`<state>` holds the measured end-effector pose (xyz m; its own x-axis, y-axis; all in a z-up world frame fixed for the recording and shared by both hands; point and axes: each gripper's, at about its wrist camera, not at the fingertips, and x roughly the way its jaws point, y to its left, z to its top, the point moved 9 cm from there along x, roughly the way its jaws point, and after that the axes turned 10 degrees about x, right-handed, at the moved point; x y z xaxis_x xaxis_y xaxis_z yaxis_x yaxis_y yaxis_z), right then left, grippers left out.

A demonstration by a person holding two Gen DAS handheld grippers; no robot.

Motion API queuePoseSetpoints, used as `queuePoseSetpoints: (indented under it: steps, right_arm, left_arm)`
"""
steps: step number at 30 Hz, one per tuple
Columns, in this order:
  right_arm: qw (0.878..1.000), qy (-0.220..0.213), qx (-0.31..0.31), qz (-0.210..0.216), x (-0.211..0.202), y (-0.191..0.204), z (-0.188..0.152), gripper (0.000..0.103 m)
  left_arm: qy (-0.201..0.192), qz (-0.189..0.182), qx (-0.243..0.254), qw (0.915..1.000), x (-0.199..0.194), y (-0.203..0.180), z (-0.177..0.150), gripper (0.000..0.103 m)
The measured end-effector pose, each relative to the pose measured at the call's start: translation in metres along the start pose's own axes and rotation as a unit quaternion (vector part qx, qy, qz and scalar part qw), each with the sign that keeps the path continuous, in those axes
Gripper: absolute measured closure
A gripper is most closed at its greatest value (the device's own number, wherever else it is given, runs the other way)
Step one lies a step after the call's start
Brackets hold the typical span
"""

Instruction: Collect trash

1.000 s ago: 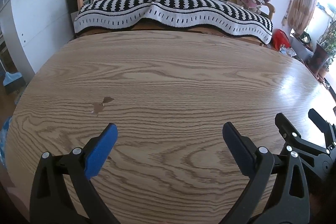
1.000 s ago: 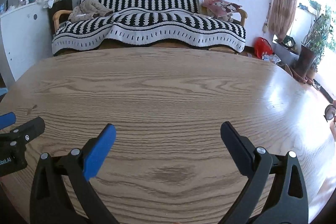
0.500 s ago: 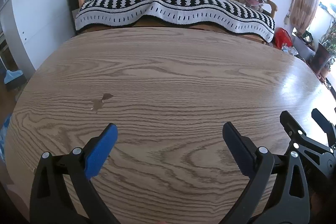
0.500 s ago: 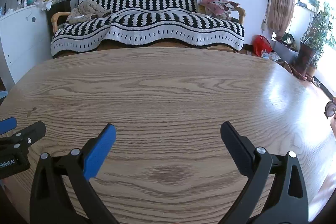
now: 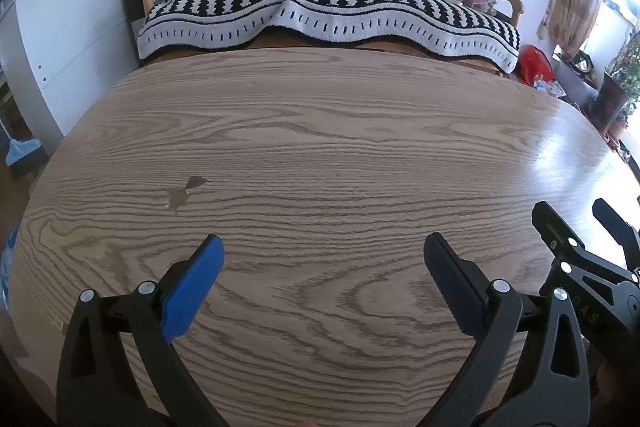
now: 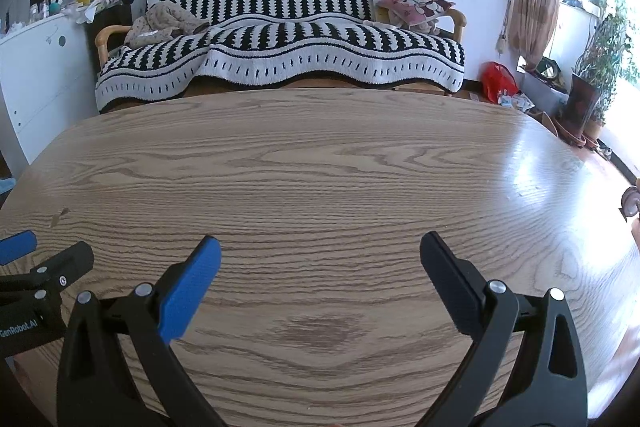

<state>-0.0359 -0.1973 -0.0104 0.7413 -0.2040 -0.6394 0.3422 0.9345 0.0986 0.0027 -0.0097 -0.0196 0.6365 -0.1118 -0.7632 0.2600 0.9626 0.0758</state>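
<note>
- While both grippers hover low over the worktop [image 5: 320,131] with nothing held, the step in hand appears to be locating trash; none lies on the wood in either view.
- Left gripper [image 5: 322,263]: fingers spread wide apart, empty. Right gripper [image 6: 320,261]: fingers spread wide apart, empty. The two sit side by side, each visible at the edge of the other's view.
- Location of the task's thing: no trash item can be identified on the worktop. The only candidates are off it: loose paper-like scraps [image 6: 514,101] on the floor beside a red bag [image 6: 498,81] to the right of the sofa [image 6: 280,39], and clutter on the white cabinet [image 5: 64,23] at left. Whether these are trash cannot be told.
- Procedure: sweep the cameras along the worktop edges and the floor before committing; keep the fingers apart until an item sits between them.
- Do not mistake the dark mark [image 5: 186,189] on the left part of the wood for debris; it looks flat, like a stain or a chip in the veneer.
- Materials: the worktop is oak-grain wood or laminate, smooth, with strong glare on its right side; thin scraps there may be hard to see and may slide.
- Finger pads [image 5: 192,287] are blue and ribbed, mounted on black rigid arms.
- The sofa carries a soft black-and-white knit throw.
</note>
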Motion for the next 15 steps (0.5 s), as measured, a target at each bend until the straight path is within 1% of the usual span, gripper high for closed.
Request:
queuePoseSetpoints:
  steps: [15]
  right_arm:
    - [1.000,0.000,0.002,0.004,0.0000,-0.0017,-0.0013,0.007]
  left_arm:
    - [0.003,-0.005,0.001,1.0000,0.0008,-0.0064,-0.0013,0.006]
